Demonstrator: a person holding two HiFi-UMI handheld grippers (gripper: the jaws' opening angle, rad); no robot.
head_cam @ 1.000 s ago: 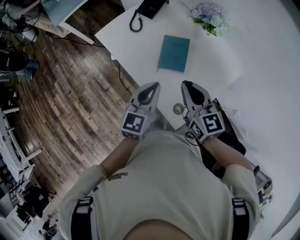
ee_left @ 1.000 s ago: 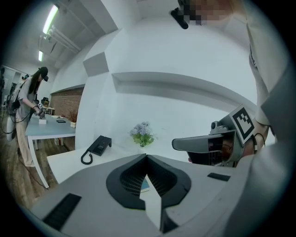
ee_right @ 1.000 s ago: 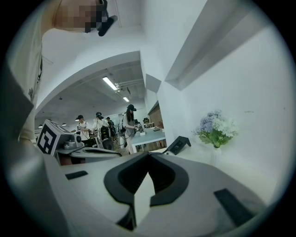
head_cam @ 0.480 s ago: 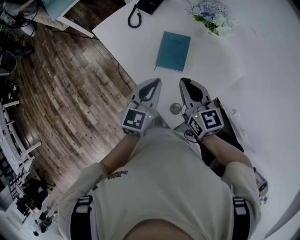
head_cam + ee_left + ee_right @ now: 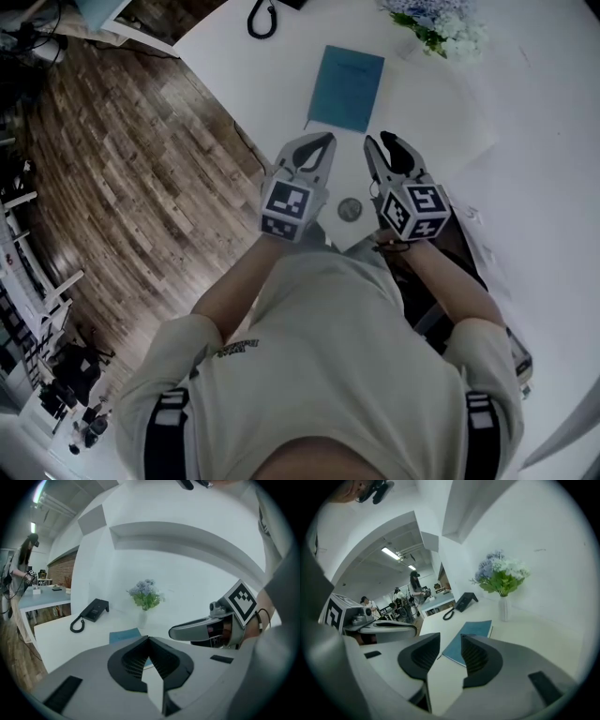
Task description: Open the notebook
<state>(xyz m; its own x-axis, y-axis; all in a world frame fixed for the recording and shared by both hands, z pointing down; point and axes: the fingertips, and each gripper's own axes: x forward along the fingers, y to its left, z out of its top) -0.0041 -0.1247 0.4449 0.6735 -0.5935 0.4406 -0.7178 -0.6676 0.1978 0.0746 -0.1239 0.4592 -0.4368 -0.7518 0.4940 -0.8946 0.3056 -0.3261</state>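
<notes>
- Notebook (image 5: 347, 87): teal cover, closed, flat on white table (image 5: 272, 75).
- Left gripper (image 5: 323, 142): jaws closed tip to tip, nothing held. Notebook lies just beyond tips, not touched.
- Right gripper (image 5: 386, 143): jaws apart, just been opening, nothing between pads. In right gripper view, notebook (image 5: 471, 637) shows through gap, further out on table, no contact.
- Grippers side by side at near table edge, both pointing toward notebook.
- Behind notebook: flowers in vase (image 5: 441, 28), black telephone (image 5: 91, 611).
</notes>
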